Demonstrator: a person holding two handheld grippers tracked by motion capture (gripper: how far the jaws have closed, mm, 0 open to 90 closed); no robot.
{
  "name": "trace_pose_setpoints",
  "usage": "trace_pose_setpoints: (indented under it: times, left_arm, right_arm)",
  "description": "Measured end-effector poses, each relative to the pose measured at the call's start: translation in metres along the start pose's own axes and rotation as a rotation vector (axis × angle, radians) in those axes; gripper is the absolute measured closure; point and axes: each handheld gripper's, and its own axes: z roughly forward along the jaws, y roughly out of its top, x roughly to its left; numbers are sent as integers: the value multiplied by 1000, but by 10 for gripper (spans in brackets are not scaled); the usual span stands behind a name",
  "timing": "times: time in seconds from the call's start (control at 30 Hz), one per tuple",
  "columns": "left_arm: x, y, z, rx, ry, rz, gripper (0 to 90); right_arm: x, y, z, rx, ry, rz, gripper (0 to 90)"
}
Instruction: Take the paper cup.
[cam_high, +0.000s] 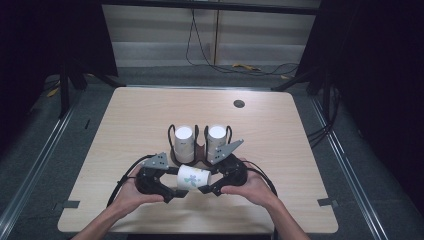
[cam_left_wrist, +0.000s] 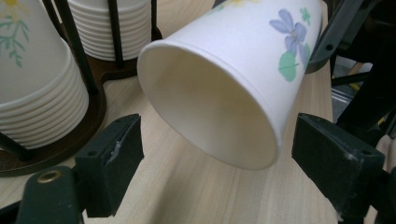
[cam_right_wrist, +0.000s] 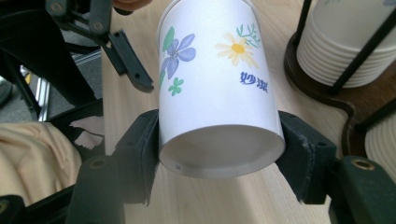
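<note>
Jaws first: right gripper (cam_right_wrist: 219, 140) is clamped on the base end of a paper cup (cam_right_wrist: 217, 93), one pad pressed against each side of the wall just above the bottom rim. Left gripper (cam_left_wrist: 212, 154) has its jaws spread wide; the cup's open mouth sits between them, clear of both pads, nothing gripped.

Cup lies roughly on its side in the air, just above the surface (cam_high: 280, 135), between the two hands at the near edge. From the high view it bridges the two grippers, mouth toward the left one, base toward the right.

Handling, as a judgement: thin printed paper, very light, wall soft enough to dent under a firm squeeze. Rolled mouth rim (cam_left_wrist: 154, 51) and the base ring are the stiff parts; the base hold looks sound. A grab by the left jaws would likely do best at the rim, gently, since the mid-wall would buckle. Waxy finish may slip.

Farther back, near mid-surface: a dark wire holder (cam_high: 172, 132) with two upright stacks of nested cups, left stack (cam_high: 183, 142) and right stack (cam_high: 216, 140), side by side. Beyond them, a small round grommet (cam_high: 239, 104) near the far edge.
</note>
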Motion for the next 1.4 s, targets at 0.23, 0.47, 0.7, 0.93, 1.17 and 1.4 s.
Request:
trace_pose_setpoints:
  times: [0.23, 0.47, 0.7, 0.93, 1.17, 1.4]
  left_arm:
    - [-1, 1, -2, -9, 16, 10, 169]
    - [-1, 1, -3, -23, 18, -2, 164]
    - [3, -2, -4, -48, 16, -36, 172]
    - [4, -2, -10, -100, 16, -53, 191]
    - [3, 0, -14, -135, 0, -50, 181]
    - [3, 1, -15, -161, -17, -66, 158]
  right_arm:
    - [-2, -7, -4, -41, -27, 38, 362]
    - [-3, -14, -4, -89, -32, 63, 363]
    - [-3, -16, -1, -103, -25, 68, 364]
    - [-7, -19, -2, -155, -7, 92, 364]
    - [-9, -22, -1, -199, 23, 111, 365]
    - [-11, -24, -3, -257, 53, 128, 366]
